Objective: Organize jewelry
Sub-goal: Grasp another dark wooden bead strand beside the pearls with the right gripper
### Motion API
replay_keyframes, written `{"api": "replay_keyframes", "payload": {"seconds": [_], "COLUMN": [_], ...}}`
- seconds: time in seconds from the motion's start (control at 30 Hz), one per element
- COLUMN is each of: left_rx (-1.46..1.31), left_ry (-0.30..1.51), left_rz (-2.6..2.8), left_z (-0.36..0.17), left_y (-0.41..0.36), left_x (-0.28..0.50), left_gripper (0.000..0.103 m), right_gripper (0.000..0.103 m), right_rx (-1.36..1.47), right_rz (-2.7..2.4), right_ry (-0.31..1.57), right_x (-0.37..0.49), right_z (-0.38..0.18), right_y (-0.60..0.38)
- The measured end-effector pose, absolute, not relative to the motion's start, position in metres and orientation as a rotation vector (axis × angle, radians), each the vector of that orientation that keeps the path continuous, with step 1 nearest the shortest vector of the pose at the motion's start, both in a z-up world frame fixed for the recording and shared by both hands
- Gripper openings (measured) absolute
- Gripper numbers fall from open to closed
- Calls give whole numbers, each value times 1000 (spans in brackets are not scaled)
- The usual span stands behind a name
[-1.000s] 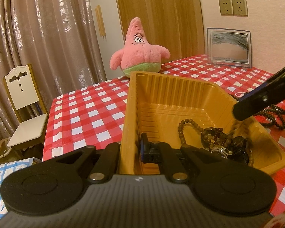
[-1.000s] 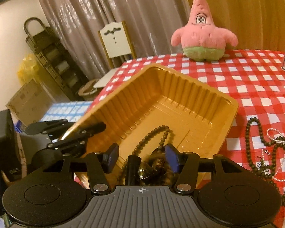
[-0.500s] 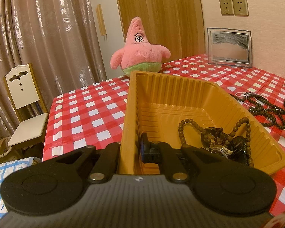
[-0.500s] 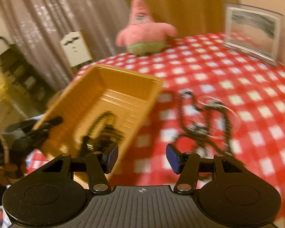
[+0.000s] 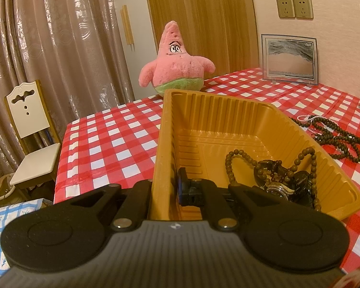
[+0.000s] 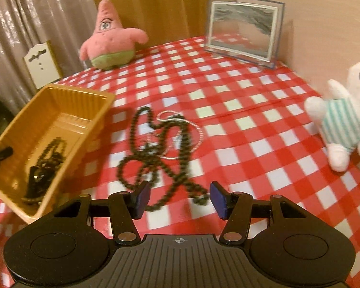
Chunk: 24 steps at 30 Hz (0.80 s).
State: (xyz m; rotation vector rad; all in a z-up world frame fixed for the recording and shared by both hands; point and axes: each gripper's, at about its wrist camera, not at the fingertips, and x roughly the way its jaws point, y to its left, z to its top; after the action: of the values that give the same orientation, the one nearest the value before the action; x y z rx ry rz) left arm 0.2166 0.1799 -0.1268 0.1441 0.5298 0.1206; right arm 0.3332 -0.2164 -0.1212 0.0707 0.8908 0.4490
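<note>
Meanwhile, the left gripper (image 5: 166, 187) is clamping the near wall of the ribbed orange plastic tray (image 5: 228, 110) while the right gripper (image 6: 178, 198) is hovering with its jaws wide apart and empty.

Inside the tray's near right corner, a brown wooden bead strand (image 5: 230, 165) is lying over a heap of dark bracelets and a metal watch (image 5: 279, 187). Just right of the tray, on the red-and-white checked tablecloth (image 6: 252, 110), a tangle of dark bead necklaces (image 6: 160, 151) is lying across a thin pale pearl strand (image 6: 199, 134), with the right gripper's blue pads flanking its near end without touching it. A pink star-shaped plush (image 6: 110, 38) is sitting at the far edge, and a white plush rabbit (image 6: 348, 112) is lying at the right.
</note>
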Motion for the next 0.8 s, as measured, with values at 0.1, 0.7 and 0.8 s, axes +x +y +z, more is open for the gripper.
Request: {"api": "replay_keyframes", "payload": {"seconds": [0.1,0.7,0.8], "left_rx": [144,144,144], "left_ry": [530,532,532], "left_rz": [121,122,122], "left_z": [-127,-127,-127], "left_y": [180,179,179], "left_x": [217,218,218], "left_gripper": [5,5,5], "right_gripper": [55,33,29], "right_rx": [44,4,5], "right_rz": [448,490,489], "right_ry": [888,889,897], "right_x": [337,371,378], "right_z": [-125,-144,-149], "right_y": [-218,-199,-196]}}
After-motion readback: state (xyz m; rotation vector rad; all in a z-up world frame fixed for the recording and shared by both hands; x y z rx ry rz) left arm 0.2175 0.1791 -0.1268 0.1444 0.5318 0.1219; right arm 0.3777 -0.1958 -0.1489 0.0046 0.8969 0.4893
